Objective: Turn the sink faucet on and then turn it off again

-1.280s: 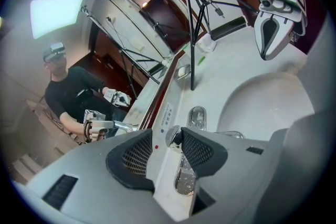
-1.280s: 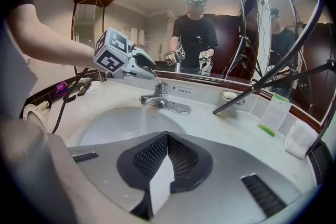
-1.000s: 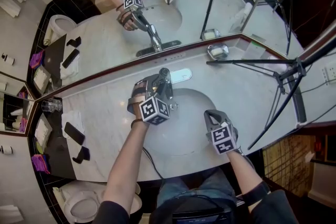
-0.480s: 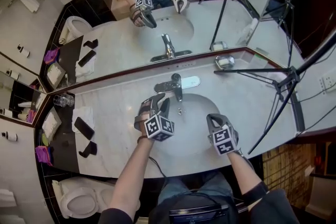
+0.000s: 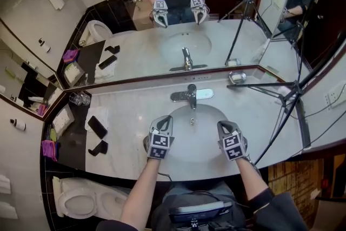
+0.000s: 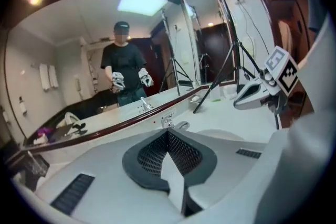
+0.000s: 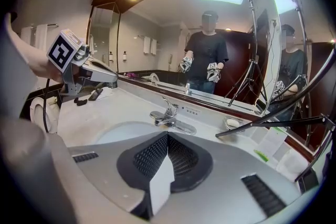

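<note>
Left gripper (image 5: 166, 118) and right gripper (image 5: 222, 125), both grey plastic, had their jaws closed on nothing. They hovered over the near side of the oval white sink (image 5: 194, 140), apart from the chrome single-lever faucet (image 5: 191, 96) behind it. The white marble countertop (image 5: 124, 111) ran up to a wide wall mirror (image 5: 135, 46), and a black tripod (image 5: 295, 87) stood at the right.

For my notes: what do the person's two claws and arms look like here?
Both the left claw and right claw are grey, with tapered jaws lined by dark mesh-textured pads. Each carries a white cube printed with black square markers. Forearms are bare below a dark top.
</note>
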Action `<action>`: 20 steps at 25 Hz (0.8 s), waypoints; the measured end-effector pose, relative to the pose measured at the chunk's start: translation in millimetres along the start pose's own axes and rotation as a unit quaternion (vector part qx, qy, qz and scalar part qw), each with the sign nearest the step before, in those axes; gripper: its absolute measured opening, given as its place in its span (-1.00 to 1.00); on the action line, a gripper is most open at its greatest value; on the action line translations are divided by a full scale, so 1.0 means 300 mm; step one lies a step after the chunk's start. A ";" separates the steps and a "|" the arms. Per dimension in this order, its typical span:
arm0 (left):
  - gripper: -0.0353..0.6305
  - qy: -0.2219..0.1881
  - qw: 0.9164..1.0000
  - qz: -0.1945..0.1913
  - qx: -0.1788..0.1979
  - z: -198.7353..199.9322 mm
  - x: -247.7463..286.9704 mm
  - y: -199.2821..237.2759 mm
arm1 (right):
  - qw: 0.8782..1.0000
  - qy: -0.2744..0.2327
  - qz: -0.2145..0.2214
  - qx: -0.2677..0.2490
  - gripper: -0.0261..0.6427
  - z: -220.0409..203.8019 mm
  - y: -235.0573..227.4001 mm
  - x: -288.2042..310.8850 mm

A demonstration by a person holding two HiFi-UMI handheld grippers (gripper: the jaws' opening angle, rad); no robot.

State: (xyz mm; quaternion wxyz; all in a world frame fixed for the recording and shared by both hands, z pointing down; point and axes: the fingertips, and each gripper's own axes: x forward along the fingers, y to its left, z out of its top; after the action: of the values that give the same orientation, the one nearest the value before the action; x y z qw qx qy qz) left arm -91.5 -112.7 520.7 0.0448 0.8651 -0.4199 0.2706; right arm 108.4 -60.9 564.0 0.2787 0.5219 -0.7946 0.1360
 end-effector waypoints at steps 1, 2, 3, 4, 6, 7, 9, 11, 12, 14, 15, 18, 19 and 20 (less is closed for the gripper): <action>-0.89 -0.004 1.000 -0.001 -0.020 0.001 -0.021 0.006 | 1.000 -0.003 0.000 -0.001 -0.87 0.005 -0.002 0.000; -0.89 -0.006 0.999 -0.002 -0.036 -0.002 -0.040 0.009 | 1.000 -0.006 0.000 -0.003 -0.87 0.010 -0.004 0.000; -0.89 -0.008 0.999 -0.005 -0.051 -0.010 -0.057 0.008 | 1.000 -0.008 0.000 -0.005 -0.87 0.011 -0.005 -0.002; -0.89 -0.009 0.998 -0.008 -0.065 -0.023 -0.075 0.005 | 1.000 -0.008 -0.001 -0.007 -0.86 0.009 -0.004 -0.007; -0.89 -0.011 0.996 -0.010 -0.086 -0.057 -0.109 0.000 | 1.000 -0.006 -0.001 -0.010 -0.86 -0.002 0.000 -0.026; -0.89 -0.012 0.995 -0.008 -0.094 -0.076 -0.125 0.003 | 1.000 -0.005 -0.002 -0.010 -0.87 -0.007 0.001 -0.037; -0.89 -0.013 0.994 -0.008 -0.109 -0.110 -0.156 0.004 | 1.000 -0.004 -0.005 -0.012 -0.86 -0.017 0.005 -0.058; -0.89 -0.014 0.992 -0.011 -0.123 -0.142 -0.178 0.001 | 1.000 -0.001 -0.008 -0.015 -0.86 -0.030 0.007 -0.075; -0.89 -0.012 0.991 -0.013 -0.130 -0.157 -0.186 -0.004 | 1.000 0.000 -0.010 -0.016 -0.86 -0.038 0.005 -0.083; -0.89 -0.011 0.989 -0.015 -0.146 -0.172 -0.200 -0.018 | 1.000 0.003 -0.013 -0.016 -0.86 -0.054 -0.003 -0.097; -0.89 -0.013 0.988 -0.016 -0.154 -0.174 -0.207 -0.024 | 1.000 0.005 -0.015 -0.015 -0.87 -0.064 -0.006 -0.103; -0.89 -0.015 0.986 -0.016 -0.168 -0.186 -0.220 -0.036 | 1.000 0.008 -0.018 -0.010 -0.87 -0.091 -0.007 -0.118; -0.89 -0.014 0.986 -0.015 -0.167 -0.191 -0.222 -0.038 | 1.000 0.009 -0.019 -0.010 -0.86 -0.097 -0.005 -0.120; -0.89 -0.011 0.986 -0.014 -0.164 -0.195 -0.223 -0.041 | 1.000 0.010 -0.019 -0.010 -0.87 -0.102 -0.003 -0.123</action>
State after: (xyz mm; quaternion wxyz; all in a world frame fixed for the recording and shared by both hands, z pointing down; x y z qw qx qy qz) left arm -141.1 -39.9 538.3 0.1853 0.8551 -0.4465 0.1876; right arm 129.5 -18.0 567.1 0.2939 0.5331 -0.7830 0.1279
